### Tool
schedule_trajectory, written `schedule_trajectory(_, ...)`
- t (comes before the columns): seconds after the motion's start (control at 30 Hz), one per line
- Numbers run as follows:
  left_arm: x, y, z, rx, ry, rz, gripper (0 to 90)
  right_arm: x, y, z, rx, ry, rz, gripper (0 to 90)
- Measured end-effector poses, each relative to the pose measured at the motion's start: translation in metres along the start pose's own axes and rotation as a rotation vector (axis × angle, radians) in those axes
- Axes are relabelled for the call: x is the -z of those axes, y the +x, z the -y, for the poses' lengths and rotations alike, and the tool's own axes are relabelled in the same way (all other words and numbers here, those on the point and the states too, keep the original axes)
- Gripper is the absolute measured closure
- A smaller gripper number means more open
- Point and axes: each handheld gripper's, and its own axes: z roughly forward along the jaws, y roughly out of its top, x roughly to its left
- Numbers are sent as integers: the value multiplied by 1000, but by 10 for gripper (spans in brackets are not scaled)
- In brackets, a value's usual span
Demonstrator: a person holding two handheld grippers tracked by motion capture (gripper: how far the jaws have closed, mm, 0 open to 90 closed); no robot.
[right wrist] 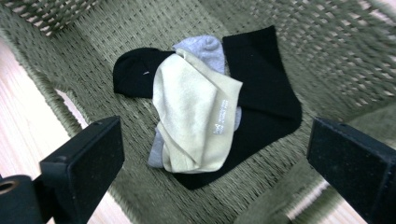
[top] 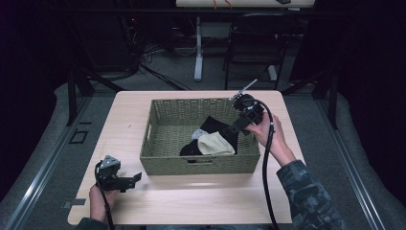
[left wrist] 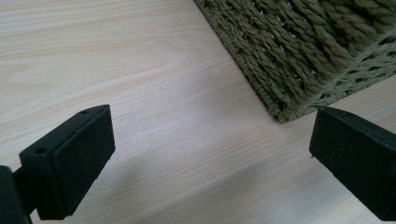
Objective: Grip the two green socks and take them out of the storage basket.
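Hovering over the right rim of the woven basket (top: pixel 201 165): right claw (right wrist: pixel 212 158), spread wide, pinching nothing, pointing down at the cream sock (right wrist: pixel 196 116) lying atop black socks (right wrist: pixel 266 88) and a grey sock (right wrist: pixel 201 46) just below it. Resting low over bare tabletop (left wrist: pixel 140 70): left claw (left wrist: pixel 210 154), spread and empty, facing the basket's near-left corner, open room around.

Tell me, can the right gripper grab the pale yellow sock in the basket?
Probably yes. The right gripper hangs over the basket with its jaws wide open, and the pale yellow sock lies on top of the pile with nothing covering it.
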Motion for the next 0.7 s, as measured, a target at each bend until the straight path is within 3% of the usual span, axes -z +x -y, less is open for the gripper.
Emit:
schedule_trajectory(0.4, 1, 0, 0, 4, -8, 2, 3, -44, 4, -16, -8, 84, -23, 121)
schedule_trajectory(0.7, 0, 1, 1, 4, -4, 6, 3, -77, 7, -21, -15, 181, -40, 187)
